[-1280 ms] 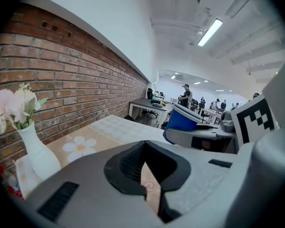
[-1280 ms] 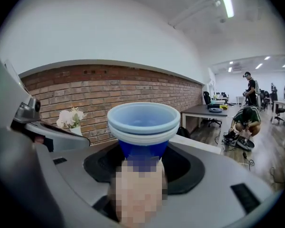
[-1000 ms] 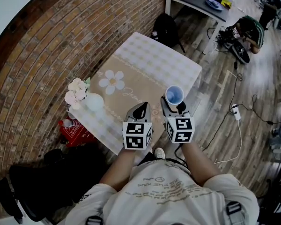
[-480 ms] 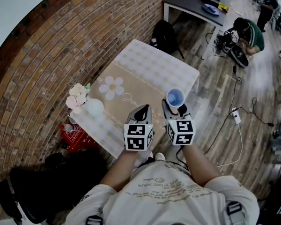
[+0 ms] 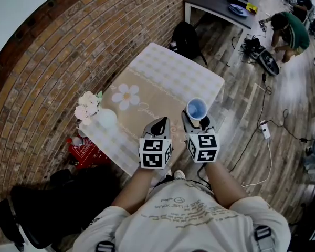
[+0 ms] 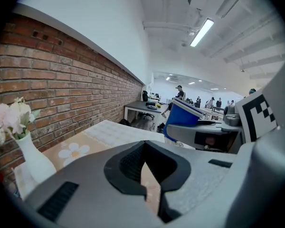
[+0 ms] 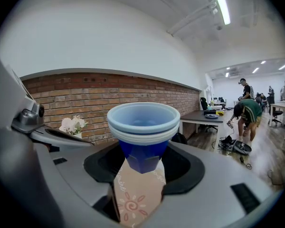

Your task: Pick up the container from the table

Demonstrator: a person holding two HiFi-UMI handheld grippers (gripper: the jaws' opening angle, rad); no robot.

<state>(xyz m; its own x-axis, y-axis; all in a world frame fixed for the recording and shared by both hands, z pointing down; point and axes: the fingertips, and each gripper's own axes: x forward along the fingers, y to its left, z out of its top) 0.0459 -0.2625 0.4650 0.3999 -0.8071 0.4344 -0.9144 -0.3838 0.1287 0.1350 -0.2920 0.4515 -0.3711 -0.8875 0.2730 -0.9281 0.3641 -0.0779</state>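
Blue plastic cup w/ pale rim is sitting between the jaws of the right hand-held gripper, which is grasping its lower body. It's tilting and looking clear of the cloth-covered surface, over the near edge. Alongside, the left hand-held gripper is hanging clenched, empty. Grasp's done, lift prob. underway; just raising it fully is remaining.

Bright, even light frm ceiling strip; fisheye warp, dark corners.
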